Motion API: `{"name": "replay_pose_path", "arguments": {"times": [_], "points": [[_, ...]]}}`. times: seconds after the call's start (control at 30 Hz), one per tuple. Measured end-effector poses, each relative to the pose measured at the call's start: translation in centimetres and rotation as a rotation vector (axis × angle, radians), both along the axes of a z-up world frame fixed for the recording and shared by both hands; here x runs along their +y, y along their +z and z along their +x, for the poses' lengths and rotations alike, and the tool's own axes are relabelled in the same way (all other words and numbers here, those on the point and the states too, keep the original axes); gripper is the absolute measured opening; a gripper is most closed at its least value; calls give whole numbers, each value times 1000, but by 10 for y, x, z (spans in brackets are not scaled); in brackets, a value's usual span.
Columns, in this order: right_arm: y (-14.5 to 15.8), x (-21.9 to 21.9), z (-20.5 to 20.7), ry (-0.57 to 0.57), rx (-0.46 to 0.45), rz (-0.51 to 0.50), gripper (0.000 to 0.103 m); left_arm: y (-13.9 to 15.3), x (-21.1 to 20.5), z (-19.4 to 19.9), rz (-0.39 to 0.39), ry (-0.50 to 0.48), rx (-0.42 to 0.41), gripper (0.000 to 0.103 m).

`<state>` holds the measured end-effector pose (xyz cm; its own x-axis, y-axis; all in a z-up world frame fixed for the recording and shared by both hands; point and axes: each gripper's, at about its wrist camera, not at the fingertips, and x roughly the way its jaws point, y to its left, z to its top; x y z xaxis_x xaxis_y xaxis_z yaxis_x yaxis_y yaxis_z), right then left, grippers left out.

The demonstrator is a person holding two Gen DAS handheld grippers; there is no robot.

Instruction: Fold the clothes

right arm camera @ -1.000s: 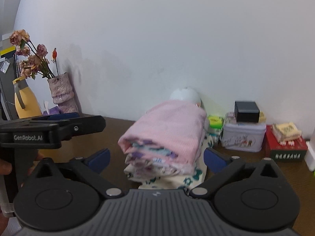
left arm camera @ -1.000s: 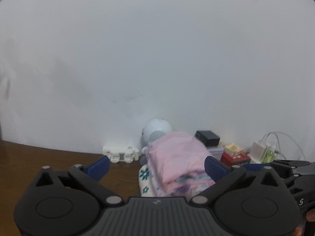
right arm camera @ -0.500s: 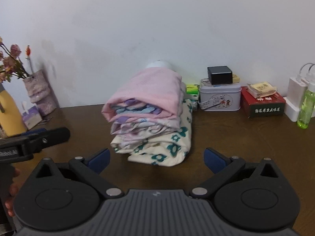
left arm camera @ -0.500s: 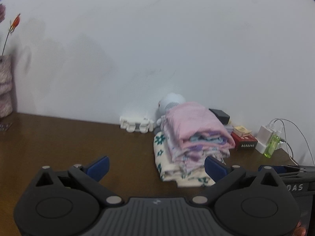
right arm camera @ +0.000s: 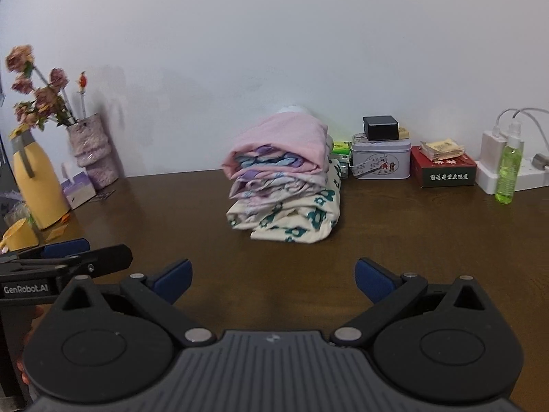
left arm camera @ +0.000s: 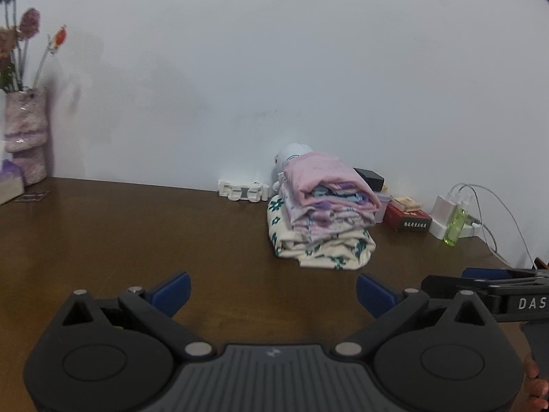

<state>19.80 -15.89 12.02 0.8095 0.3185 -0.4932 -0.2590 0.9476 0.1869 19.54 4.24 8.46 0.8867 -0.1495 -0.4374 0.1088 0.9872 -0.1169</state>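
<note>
Both grippers, left gripper [left arm camera: 272, 290] and right gripper [right arm camera: 271, 276], gape wide above brown table [right arm camera: 411, 233]; white wall [right arm camera: 274, 51] behind.

Plain white wall [right arm camera: 274, 51] behind a dark brown wooden table [right arm camera: 171, 213]. Vase of dried flowers [right arm camera: 91, 147] at the left; tin [right arm camera: 381, 161], red box [right arm camera: 446, 171] and white power strip [right arm camera: 511, 175] along the wall at right.
</note>
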Motion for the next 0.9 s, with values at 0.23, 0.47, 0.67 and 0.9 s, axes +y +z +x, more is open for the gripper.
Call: {"name": "replay_pose_path", "arguments": {"times": [0.23, 0.47, 0.67, 0.9], "points": [[-2, 0, -58, -10, -30, -37, 103, -8, -16, -62, 116, 14, -17, 103], [-6, -1, -111, -17, -32, -39, 103, -6, -25, -126, 123, 7, -72, 103], [-6, -3, -160, -21, -41, -25, 103, -1, -26, -171, 123, 52, -111, 103], [-10, -5, -211, -33, -64, -13, 103, -8, -32, -215, 136, 14, -85, 103]]}}
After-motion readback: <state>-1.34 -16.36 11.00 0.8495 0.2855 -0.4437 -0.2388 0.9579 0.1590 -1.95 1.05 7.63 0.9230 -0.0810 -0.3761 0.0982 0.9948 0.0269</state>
